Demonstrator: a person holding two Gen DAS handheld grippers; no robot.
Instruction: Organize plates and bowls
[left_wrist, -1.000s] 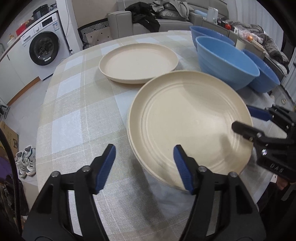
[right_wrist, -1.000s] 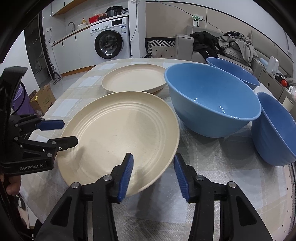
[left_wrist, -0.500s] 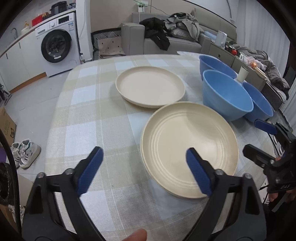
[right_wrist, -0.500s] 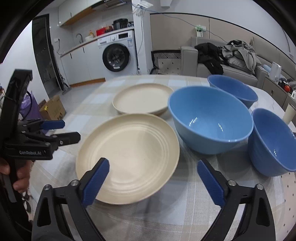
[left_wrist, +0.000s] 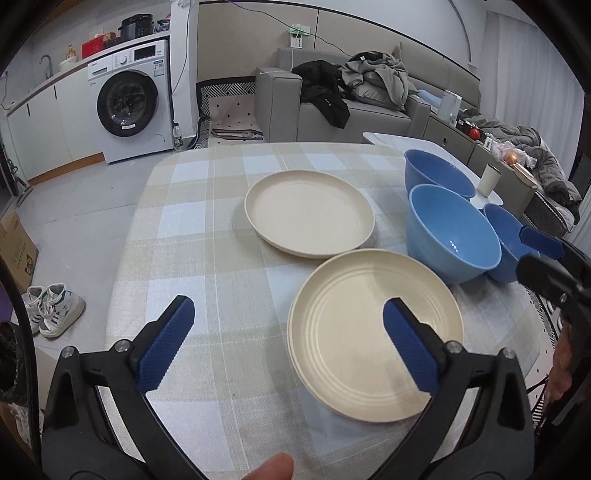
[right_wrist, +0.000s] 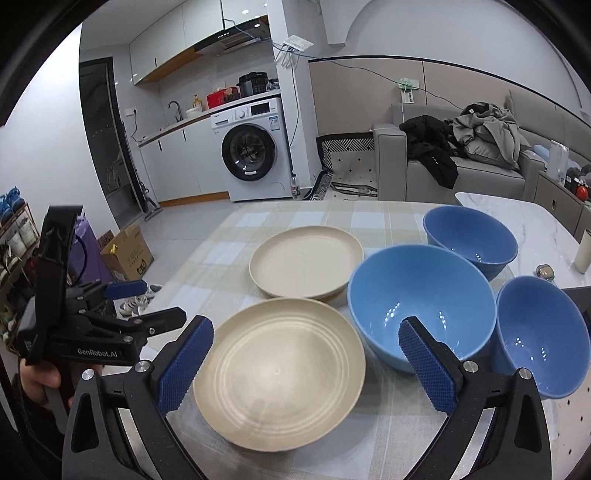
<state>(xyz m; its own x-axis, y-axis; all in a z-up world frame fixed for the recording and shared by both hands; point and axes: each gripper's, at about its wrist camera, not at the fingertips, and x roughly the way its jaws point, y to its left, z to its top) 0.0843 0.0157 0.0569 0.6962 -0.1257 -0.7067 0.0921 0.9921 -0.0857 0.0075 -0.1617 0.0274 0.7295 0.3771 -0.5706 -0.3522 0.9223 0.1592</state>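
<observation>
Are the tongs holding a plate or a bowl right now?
No. Both the left tongs and right tongs are wide open, holding nothing.

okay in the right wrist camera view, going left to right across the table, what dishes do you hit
ridged cream plate → big blue bowl → near blue bowl. The smooth cream plate and far blue bowl sit behind, overlapping these in the order.

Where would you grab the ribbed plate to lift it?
By its raised rim on the near edge, coming in low from the front. The ribbed plate lies flat, so only the thin lip gives the open right hand-held gripper something to pinch. Its far side crowds the other plate and a bowl.
</observation>
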